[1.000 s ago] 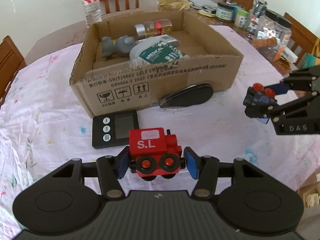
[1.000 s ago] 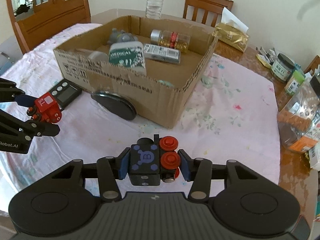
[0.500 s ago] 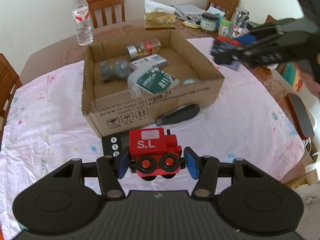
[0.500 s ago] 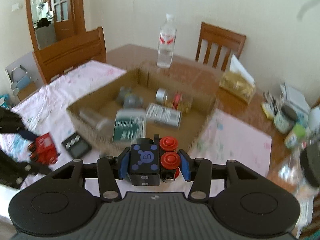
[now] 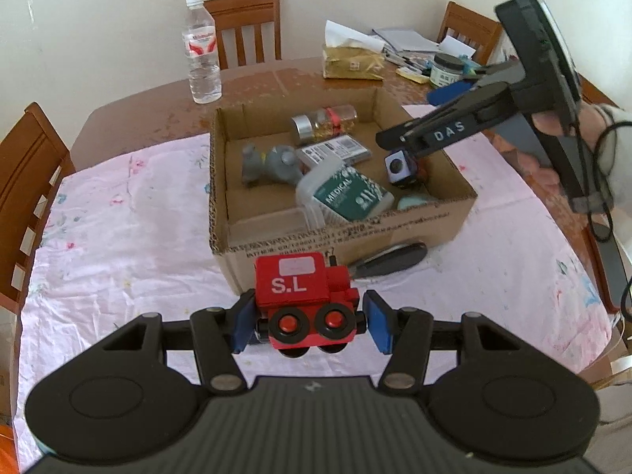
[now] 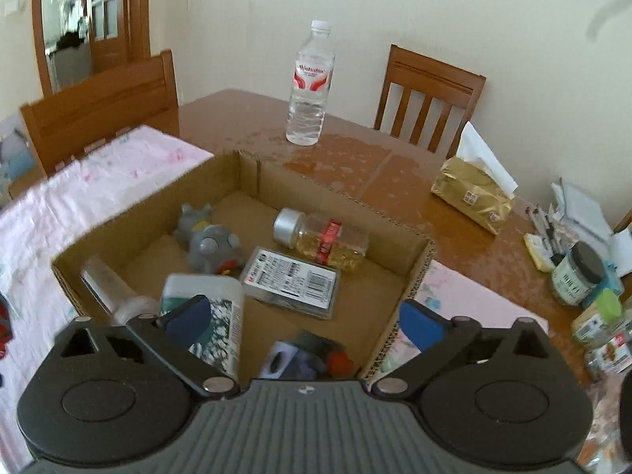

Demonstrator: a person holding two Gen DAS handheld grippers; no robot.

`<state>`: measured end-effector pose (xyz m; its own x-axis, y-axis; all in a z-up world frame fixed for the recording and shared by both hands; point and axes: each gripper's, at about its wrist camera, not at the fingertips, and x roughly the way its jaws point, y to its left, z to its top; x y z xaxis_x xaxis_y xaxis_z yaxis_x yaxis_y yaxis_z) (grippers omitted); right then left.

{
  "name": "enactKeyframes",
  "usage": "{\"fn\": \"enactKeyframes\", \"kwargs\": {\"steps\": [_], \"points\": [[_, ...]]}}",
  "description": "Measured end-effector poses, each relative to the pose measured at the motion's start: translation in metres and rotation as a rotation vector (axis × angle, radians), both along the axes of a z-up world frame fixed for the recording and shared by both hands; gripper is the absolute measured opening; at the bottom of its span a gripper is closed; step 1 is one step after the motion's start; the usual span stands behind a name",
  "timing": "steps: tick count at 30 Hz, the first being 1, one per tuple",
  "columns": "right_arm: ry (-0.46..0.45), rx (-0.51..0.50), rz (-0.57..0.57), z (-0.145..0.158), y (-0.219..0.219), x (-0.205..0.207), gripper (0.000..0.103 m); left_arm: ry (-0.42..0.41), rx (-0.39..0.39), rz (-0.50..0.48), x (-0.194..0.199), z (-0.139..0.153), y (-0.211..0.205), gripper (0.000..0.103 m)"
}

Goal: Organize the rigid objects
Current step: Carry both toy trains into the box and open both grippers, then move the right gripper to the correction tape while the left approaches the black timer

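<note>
My left gripper (image 5: 306, 322) is shut on a red toy train (image 5: 304, 304) marked S.L, held above the pink tablecloth in front of the cardboard box (image 5: 335, 233). My right gripper (image 6: 304, 318) is open above the box's near right corner (image 6: 395, 339); it also shows in the left wrist view (image 5: 410, 124). The black and blue toy train car (image 6: 300, 359) with red wheels is free below the right gripper, inside the box (image 5: 401, 166). The box also holds a grey toy (image 6: 207, 239), a pill bottle (image 6: 322, 239), a green medical box (image 5: 347, 195) and a flat packet (image 6: 292, 282).
A water bottle (image 6: 310, 83) stands on the wooden table behind the box. A gold tissue pack (image 6: 472, 193) and jars (image 6: 576, 272) sit at the right. A black oval case (image 5: 389, 260) lies against the box front. Chairs (image 6: 428, 94) surround the table.
My right gripper moved over the box and opened, letting go of the black and blue train car, which is now in the box. My left gripper rose, still holding the red train.
</note>
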<state>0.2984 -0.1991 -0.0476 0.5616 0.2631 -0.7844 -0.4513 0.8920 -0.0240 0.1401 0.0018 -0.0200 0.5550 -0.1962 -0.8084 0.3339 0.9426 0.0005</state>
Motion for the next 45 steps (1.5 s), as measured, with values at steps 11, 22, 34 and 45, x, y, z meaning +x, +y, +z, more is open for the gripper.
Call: {"fn": "enactKeyframes", "kwargs": {"steps": [11,22,34,45], "points": [[0.045,-0.019,-0.089,0.021,-0.007,-0.041,0.103,-0.06,0.006,-0.028,0.041,0.014,-0.005,0.056],[0.06,0.005,-0.199,0.037,-0.023,-0.081,0.103,-0.044,0.061,-0.063,0.111,-0.003,-0.01,0.056],[0.098,-0.01,-0.321,0.028,-0.035,-0.1,0.103,-0.101,0.047,-0.003,0.127,-0.006,0.0,0.098],[0.118,0.001,-0.34,0.017,-0.026,-0.105,0.103,-0.138,0.011,0.032,0.084,0.011,0.023,0.1]]}}
